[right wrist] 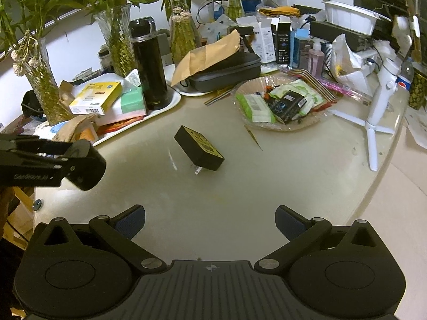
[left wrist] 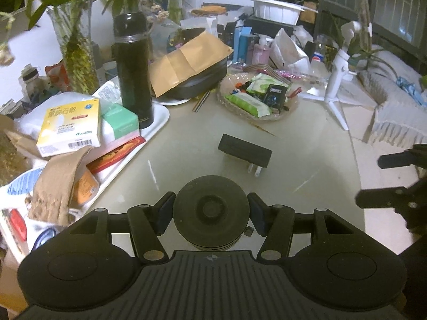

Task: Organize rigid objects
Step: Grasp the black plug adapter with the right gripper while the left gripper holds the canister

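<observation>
My left gripper (left wrist: 210,212) is shut on a round black disc-shaped object (left wrist: 210,208), held just above the pale table. It also shows in the right wrist view (right wrist: 85,164) at the left. A black plug adapter (left wrist: 244,150) with metal prongs lies on the table ahead of it; it shows in the right wrist view (right wrist: 198,150) too. My right gripper (right wrist: 210,222) is open and empty over the table's near side. Its fingers (left wrist: 395,160) show at the right edge of the left wrist view.
A white tray (left wrist: 160,117) at the left holds a black thermos (left wrist: 133,69), boxes and paper. A glass dish (left wrist: 291,106) of packets, a dark case (left wrist: 197,82) under a brown envelope, and a white tripod stand (left wrist: 336,80) sit behind. Vases of plants line the back left.
</observation>
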### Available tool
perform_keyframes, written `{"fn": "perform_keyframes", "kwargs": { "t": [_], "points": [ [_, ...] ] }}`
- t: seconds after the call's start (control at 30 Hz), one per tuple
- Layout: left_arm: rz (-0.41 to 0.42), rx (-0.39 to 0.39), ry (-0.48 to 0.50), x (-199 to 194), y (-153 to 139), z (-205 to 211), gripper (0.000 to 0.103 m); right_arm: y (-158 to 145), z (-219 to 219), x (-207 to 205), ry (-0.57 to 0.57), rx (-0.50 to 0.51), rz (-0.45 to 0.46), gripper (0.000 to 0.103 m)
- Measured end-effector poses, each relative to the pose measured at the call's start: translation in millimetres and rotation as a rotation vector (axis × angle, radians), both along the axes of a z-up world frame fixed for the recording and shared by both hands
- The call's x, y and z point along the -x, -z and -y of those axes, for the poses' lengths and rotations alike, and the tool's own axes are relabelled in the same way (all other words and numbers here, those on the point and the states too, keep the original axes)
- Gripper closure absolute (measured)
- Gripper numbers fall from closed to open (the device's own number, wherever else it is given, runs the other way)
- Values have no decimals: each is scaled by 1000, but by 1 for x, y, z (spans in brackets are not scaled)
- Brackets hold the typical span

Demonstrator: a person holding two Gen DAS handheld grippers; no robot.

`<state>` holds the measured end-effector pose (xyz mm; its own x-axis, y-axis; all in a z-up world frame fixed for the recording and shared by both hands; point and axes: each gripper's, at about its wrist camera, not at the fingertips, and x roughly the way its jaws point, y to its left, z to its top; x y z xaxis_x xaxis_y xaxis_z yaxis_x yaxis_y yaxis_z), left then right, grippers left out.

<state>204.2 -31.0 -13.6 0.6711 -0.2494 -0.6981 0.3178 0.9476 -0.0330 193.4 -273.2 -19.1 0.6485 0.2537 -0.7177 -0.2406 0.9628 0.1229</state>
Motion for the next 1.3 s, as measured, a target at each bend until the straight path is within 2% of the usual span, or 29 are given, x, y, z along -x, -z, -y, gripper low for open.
{"fn": "perform_keyframes", "kwargs": {
  "t": [0.27,0.47,0.77,0.97,1.03,1.1,1.3],
  "points": [
    [25,38,-40,13,1,-13,46,3,-7,-12,-17,19,12,0],
    [14,70,-59,11,10,-25,46,7,-11,-24,-33,30,13,0],
    [48,94,-53,16,11,-32,46,17,-25,-47,-96,66,31,0],
    [68,72,-49,18,11,-30,46,28,-39,-62,-162,118,44,1],
    [64,75,-49,17,12,-30,46,32,-44,-68,-181,134,49,2],
    [72,80,-44,18,11,-30,46,35,-49,-74,-193,148,49,8],
    [93,94,-40,19,9,-32,46,47,-63,-95,-224,190,64,12]
  ]
}}
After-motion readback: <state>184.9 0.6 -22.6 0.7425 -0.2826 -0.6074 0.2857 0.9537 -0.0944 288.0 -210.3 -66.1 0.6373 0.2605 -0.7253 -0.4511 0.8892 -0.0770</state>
